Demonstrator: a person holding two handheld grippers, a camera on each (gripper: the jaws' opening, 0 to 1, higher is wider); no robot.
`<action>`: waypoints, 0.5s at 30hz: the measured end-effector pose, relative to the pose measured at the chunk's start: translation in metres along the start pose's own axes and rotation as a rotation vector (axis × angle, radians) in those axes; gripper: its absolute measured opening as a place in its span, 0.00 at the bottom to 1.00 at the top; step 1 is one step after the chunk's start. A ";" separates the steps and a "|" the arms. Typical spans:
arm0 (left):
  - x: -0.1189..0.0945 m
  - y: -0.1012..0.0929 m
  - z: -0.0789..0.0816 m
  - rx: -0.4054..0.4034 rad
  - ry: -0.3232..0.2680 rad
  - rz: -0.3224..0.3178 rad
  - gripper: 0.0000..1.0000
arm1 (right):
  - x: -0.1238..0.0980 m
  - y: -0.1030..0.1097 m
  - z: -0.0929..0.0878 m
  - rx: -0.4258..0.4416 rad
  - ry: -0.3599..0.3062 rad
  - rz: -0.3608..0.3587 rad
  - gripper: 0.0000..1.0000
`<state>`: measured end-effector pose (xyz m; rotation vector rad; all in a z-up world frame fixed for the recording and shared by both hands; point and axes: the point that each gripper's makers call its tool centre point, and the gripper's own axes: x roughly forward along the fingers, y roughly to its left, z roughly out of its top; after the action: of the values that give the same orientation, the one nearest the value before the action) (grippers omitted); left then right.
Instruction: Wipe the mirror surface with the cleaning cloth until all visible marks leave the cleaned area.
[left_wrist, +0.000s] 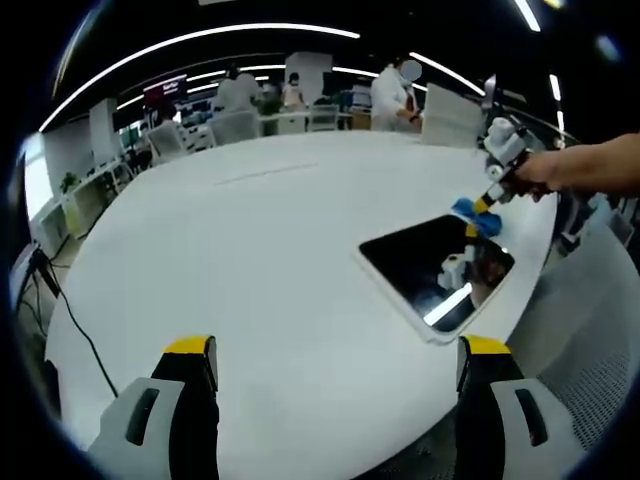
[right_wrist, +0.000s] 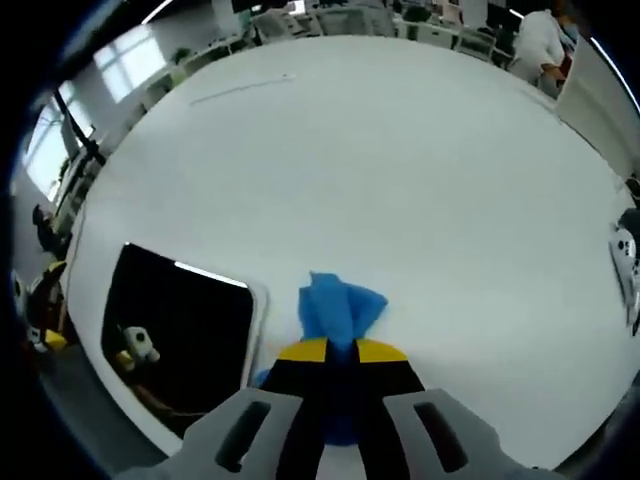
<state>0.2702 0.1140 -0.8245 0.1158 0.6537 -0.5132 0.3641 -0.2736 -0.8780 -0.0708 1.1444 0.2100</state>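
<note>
Yellow-tipped jaws of the left gripper (left_wrist: 335, 352) stand wide apart over a white round table (left_wrist: 250, 250), holding nothing. Right of them, near the table's right edge, lies a dark rectangular mirror (left_wrist: 432, 268). At its far corner the right gripper (right_wrist: 341, 350), held by a hand (left_wrist: 535, 172), pinches a blue cleaning cloth (right_wrist: 338, 305) between closed jaws, just beside the mirror's edge.

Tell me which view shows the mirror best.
The left gripper view: the whole mirror lies in sight on the white table, all edges visible. In the right gripper view it sits at the left edge, partly behind the right gripper holding the blue cloth.
</note>
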 end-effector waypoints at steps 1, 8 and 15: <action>0.000 0.000 0.000 -0.001 0.000 0.001 1.00 | 0.000 -0.001 0.000 0.006 0.003 0.001 0.02; -0.002 0.000 0.002 0.003 -0.007 0.004 1.00 | -0.004 -0.002 0.002 0.105 0.048 0.046 0.02; -0.001 -0.002 0.003 0.009 -0.013 -0.010 1.00 | -0.016 0.007 -0.004 0.140 0.082 0.089 0.02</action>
<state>0.2701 0.1121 -0.8214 0.1173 0.6397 -0.5258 0.3529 -0.2693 -0.8647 0.0960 1.2423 0.2068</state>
